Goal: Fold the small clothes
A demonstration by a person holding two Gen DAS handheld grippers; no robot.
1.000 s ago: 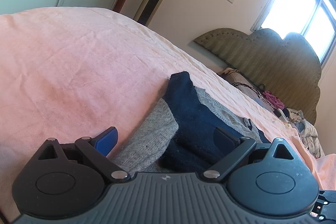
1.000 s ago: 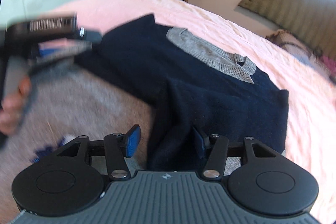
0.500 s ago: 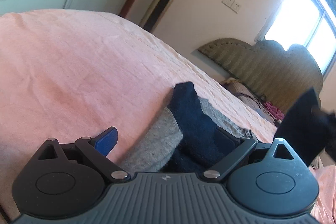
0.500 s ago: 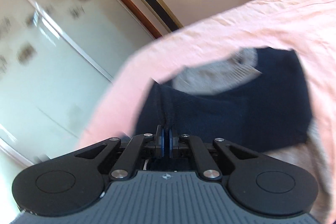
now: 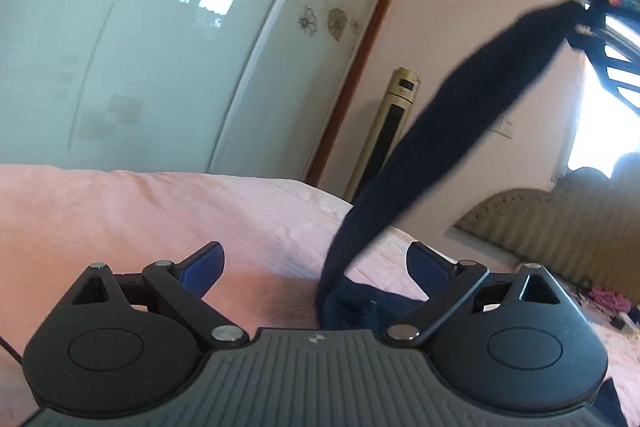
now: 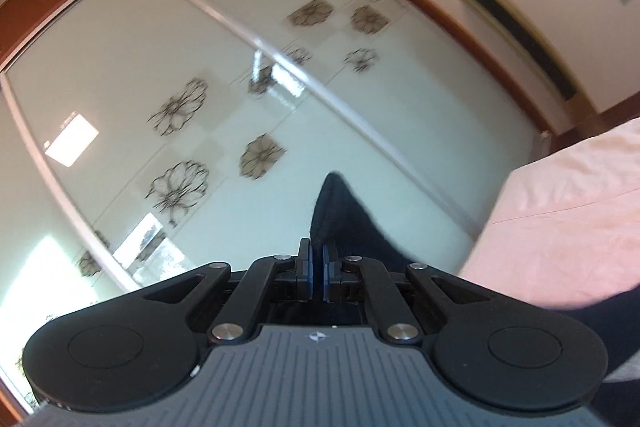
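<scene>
A navy sweater sleeve (image 5: 448, 131) stretches up from the pink bed (image 5: 120, 211) to the upper right, where the other gripper's body (image 5: 612, 27) holds it high. My left gripper (image 5: 316, 267) is open and empty, low over the bed, with the base of the sleeve between its fingers but not clamped. In the right wrist view my right gripper (image 6: 316, 269) is shut on the navy sleeve (image 6: 344, 215), whose tip sticks out past the pads; it points up at the wardrobe. The rest of the sweater is mostly hidden.
A mirrored sliding wardrobe (image 6: 240, 87) with flower prints faces the bed. A gold tower fan (image 5: 384, 143) stands by the wall. A padded headboard (image 5: 560, 219) and loose clothes (image 5: 608, 299) lie at the far right. The bed edge shows in the right wrist view (image 6: 560, 211).
My right gripper closed on the navy sleeve and lifted it high, tilting toward the wardrobe. The sleeve now hangs stretched in the air. My left gripper tilted upward and stayed open.
</scene>
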